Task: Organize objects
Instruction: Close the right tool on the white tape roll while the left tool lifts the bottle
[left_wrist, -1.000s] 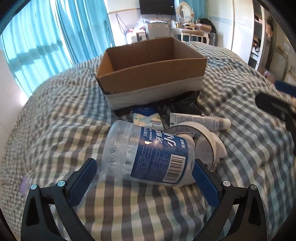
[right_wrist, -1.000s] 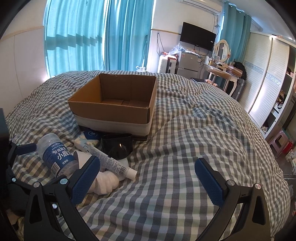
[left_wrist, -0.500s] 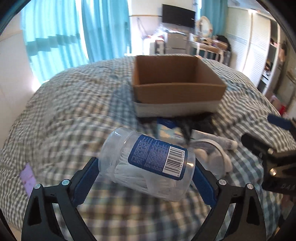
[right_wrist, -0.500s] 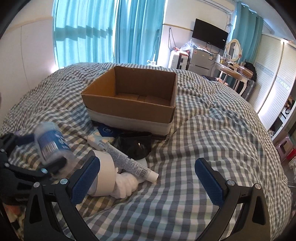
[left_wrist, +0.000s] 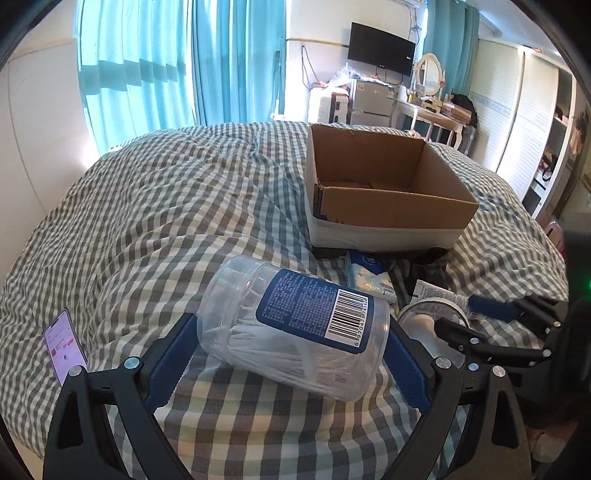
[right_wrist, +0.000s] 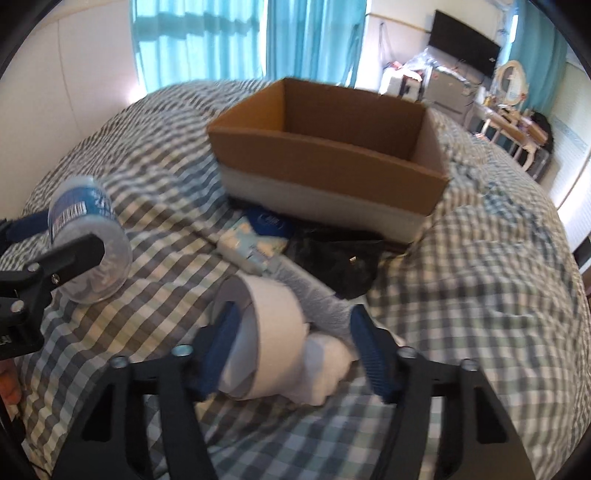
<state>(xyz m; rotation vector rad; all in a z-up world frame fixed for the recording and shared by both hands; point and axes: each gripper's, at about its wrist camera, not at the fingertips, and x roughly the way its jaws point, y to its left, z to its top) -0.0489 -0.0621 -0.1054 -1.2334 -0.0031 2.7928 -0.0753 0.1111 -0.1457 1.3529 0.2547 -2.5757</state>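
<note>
while the cardboard box (left_wrist: 384, 192) on the checked bed (left_wrist: 177, 206) has nothing in it that the pictures show, the tidying has only just begun. the left tongs (left_wrist: 291, 354) are grasping a clear jar of floss picks (left_wrist: 295, 328) by its two ends and hold it up off the bed, near the box but not yet over it. the right tongs (right_wrist: 295, 350) have just been closing around a roll of tape (right_wrist: 258, 332) and a white bundle (right_wrist: 325, 362) lying on the bed; the blur hides whether the pads press yet. a tissue pack (right_wrist: 255, 243), a tube (right_wrist: 314, 291) and a black pouch (right_wrist: 340, 258) lie just in front of the box. so i think nearly all the work is left: every thing must go into the box.
</note>
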